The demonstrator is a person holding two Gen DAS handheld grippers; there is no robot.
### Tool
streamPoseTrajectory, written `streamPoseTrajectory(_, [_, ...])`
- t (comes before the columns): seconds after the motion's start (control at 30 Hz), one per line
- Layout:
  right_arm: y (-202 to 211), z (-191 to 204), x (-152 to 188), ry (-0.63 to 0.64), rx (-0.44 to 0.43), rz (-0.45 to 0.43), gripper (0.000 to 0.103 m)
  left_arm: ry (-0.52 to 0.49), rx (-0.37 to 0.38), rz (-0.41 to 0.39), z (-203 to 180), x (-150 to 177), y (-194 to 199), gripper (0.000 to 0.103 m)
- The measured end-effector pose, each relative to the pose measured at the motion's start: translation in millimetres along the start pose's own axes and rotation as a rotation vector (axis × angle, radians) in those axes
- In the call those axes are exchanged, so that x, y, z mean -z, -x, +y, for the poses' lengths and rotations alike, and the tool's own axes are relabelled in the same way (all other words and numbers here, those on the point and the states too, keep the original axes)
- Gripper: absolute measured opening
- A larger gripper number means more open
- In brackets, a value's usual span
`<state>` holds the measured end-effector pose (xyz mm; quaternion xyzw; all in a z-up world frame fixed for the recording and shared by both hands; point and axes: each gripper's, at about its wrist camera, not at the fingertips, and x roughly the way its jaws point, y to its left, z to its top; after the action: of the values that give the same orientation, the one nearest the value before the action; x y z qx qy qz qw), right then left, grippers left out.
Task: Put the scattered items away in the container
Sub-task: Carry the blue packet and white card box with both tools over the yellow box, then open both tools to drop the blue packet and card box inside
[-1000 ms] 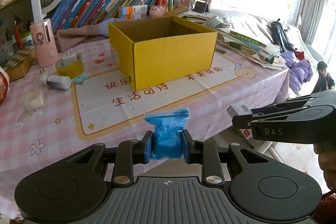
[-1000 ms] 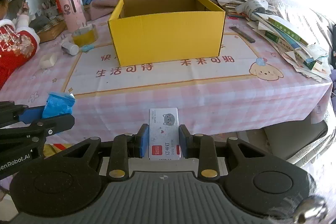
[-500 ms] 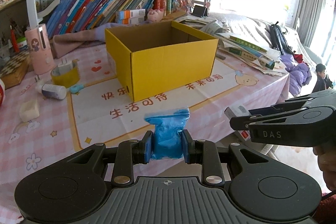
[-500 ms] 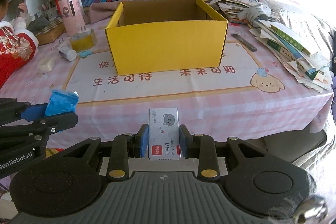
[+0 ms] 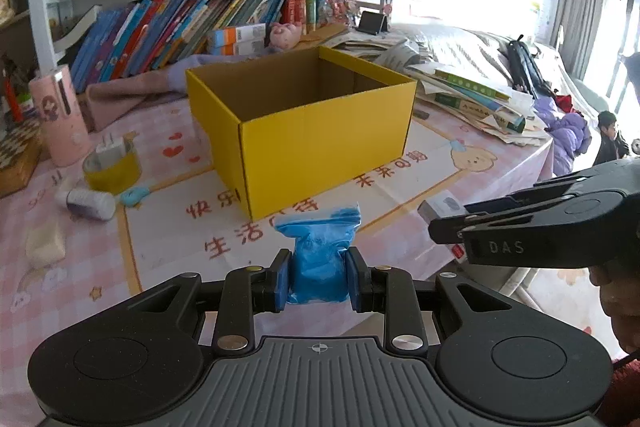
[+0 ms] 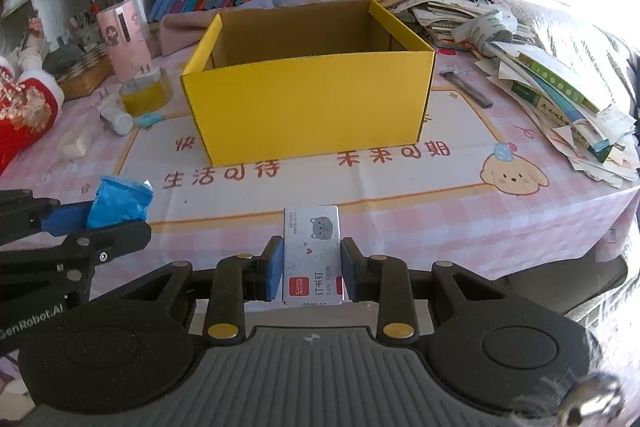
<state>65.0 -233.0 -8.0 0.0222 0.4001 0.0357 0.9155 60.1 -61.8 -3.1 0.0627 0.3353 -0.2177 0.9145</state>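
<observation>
An open yellow cardboard box [image 5: 320, 135] [image 6: 308, 107] stands on the pink checked tablecloth, with nothing visible in the part of its inside that shows. My left gripper [image 5: 318, 281] is shut on a crumpled blue plastic bag [image 5: 318, 255] above the table's near edge, short of the box. My right gripper [image 6: 311, 269] is shut on a small white staple box with a grey cat print [image 6: 312, 251], also over the near edge. In the right wrist view the left gripper and blue bag [image 6: 118, 201] show at the left; in the left wrist view the right gripper with the staple box [image 5: 444, 207] shows at the right.
Left of the box lie a yellow tape roll [image 6: 146, 93] with a white plug, a small white bottle [image 6: 116, 119], a pale eraser block [image 5: 44, 247] and a pink cup [image 6: 124, 41]. Stacked books and papers [image 6: 560, 99] crowd the right side. A red-sleeved person [image 6: 20, 111] is at far left.
Both grippers have moved forward toward the yellow box, which now looks larger and closer. Each still holds its item as before.
</observation>
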Motion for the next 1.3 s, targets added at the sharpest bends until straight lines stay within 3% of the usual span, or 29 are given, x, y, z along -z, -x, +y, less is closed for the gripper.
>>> streamPoseTrajectory(0.17, [-9, -3, -14, 0.006, -0.001, -0.009, 0.028, -0.019, 0.003, -0.014, 2, -10, -9, 0.027])
streamPoseTrajectory(0.37, [-11, -11, -41, 0.021, 0.006, -0.073, 0.028, -0.051, 0.007, -0.09, 2, -34, -12, 0.027])
streamPoseTrajectory(0.6, [-8, -21, -90, 0.07, -0.017, -0.166, 0.028, -0.09, 0.006, -0.189, 4, -77, -20, 0.027])
streamPoseTrajectory(0.87, [-34, -33, -148, 0.161, -0.051, -0.192, 0.028, -0.118, -0.034, -0.216, 12, -117, -49, 0.027])
streamPoseTrajectory(1.03, [-65, -41, -179, 0.236, -0.074, -0.17, 0.028, -0.127, -0.075, -0.194, 19, -139, -75, 0.027])
streamPoseTrajectory(1.3, [-133, -43, -217, 0.441, -0.134, -0.054, 0.028, -0.194, -0.119, -0.021, 36, -162, -141, 0.027])
